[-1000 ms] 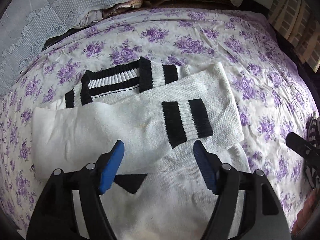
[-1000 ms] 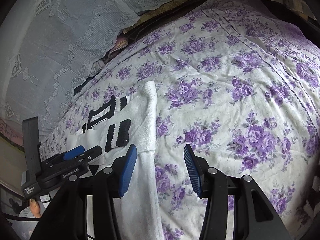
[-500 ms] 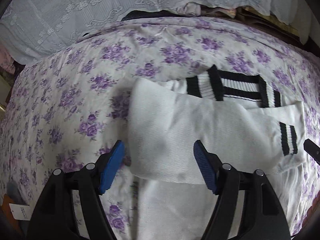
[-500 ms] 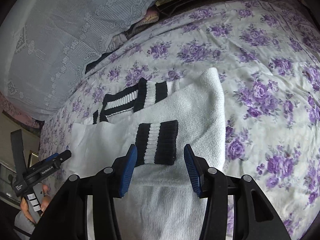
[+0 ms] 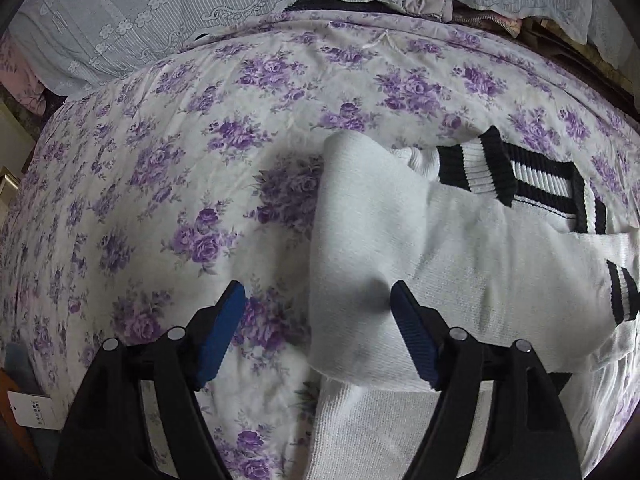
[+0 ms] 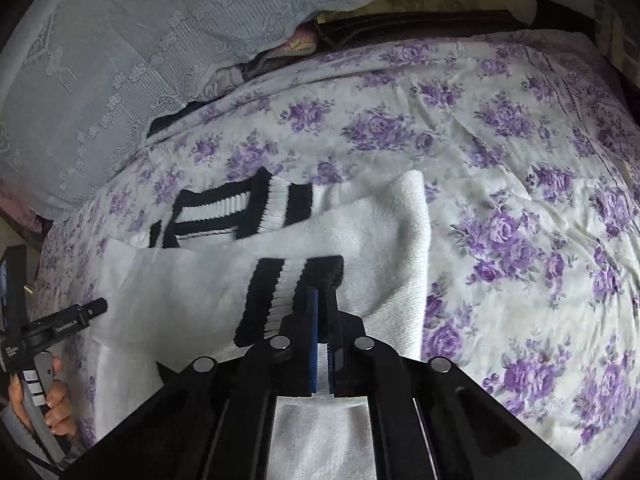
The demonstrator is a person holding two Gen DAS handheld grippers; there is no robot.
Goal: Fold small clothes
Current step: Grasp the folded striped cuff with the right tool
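Note:
A white knit sweater (image 5: 420, 240) with black-and-white striped trim lies on the floral bedsheet (image 5: 140, 200), its sleeves folded across the body. My left gripper (image 5: 316, 296) hovers over the sweater's left folded edge, and its jaws are opening. That edge lies below and between the blue pads, which do not press it. In the right wrist view, my right gripper (image 6: 320, 300) is shut on the striped sleeve cuff (image 6: 276, 292) lying on top of the sweater (image 6: 180, 280). The left gripper (image 6: 80, 314) shows at the left edge, held by a hand (image 6: 52, 400).
A pale lace-patterned cloth (image 5: 200, 8) covers the head of the bed, with bundled fabrics (image 6: 296, 46) tucked beside it. Floral sheet (image 6: 520, 240) stretches right of the sweater. A paper tag (image 5: 32, 408) sits at the lower left, off the bed.
The left gripper swept from the sweater's middle to its left edge. The right gripper came in over the striped cuff and shut on it.

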